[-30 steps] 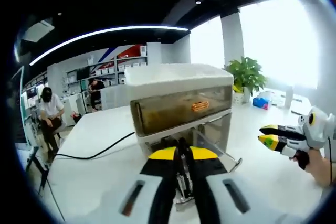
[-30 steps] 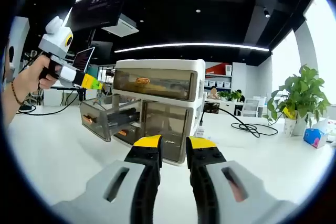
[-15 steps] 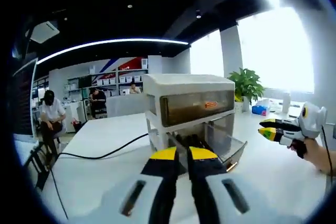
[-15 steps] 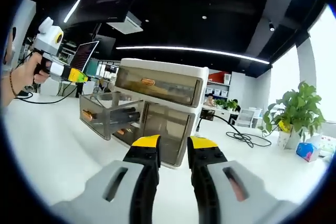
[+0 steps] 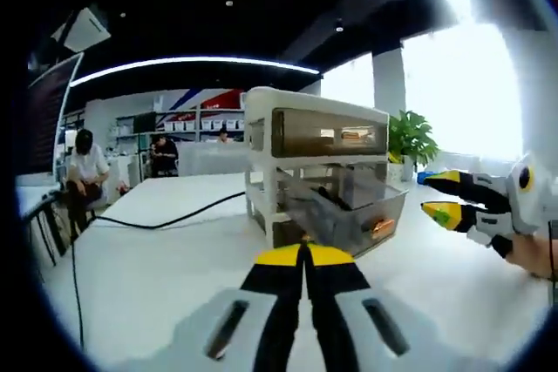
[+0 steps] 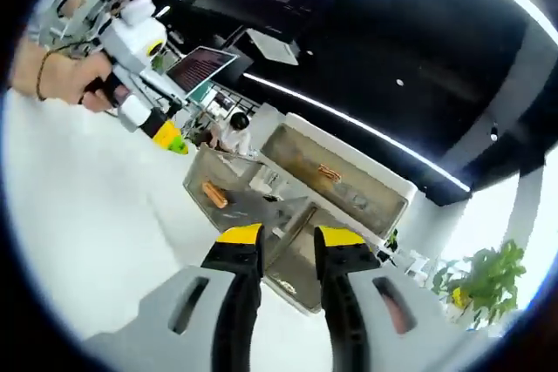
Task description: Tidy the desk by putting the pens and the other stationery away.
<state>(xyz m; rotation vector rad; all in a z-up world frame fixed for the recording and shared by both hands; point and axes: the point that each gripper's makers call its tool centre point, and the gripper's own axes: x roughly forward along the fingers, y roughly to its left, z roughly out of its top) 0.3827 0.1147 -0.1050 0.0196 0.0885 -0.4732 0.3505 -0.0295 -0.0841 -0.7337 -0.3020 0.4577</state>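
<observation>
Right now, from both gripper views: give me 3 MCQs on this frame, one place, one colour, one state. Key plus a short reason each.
1. Where is the potted plant?
A. behind the drawer unit, by the bright window
B. on top of the unit
C. inside the drawer

2. What colour are the drawer handles?
A. blue
B. orange
C. white

3. How is the middle drawer?
A. pushed shut
B. taken out and lying on the desk
C. pulled out

Key: 1 A, its leaves show past the unit's right side; 2 B, orange tabs on both drawer fronts; 3 C, it juts out forward of the frame.
</observation>
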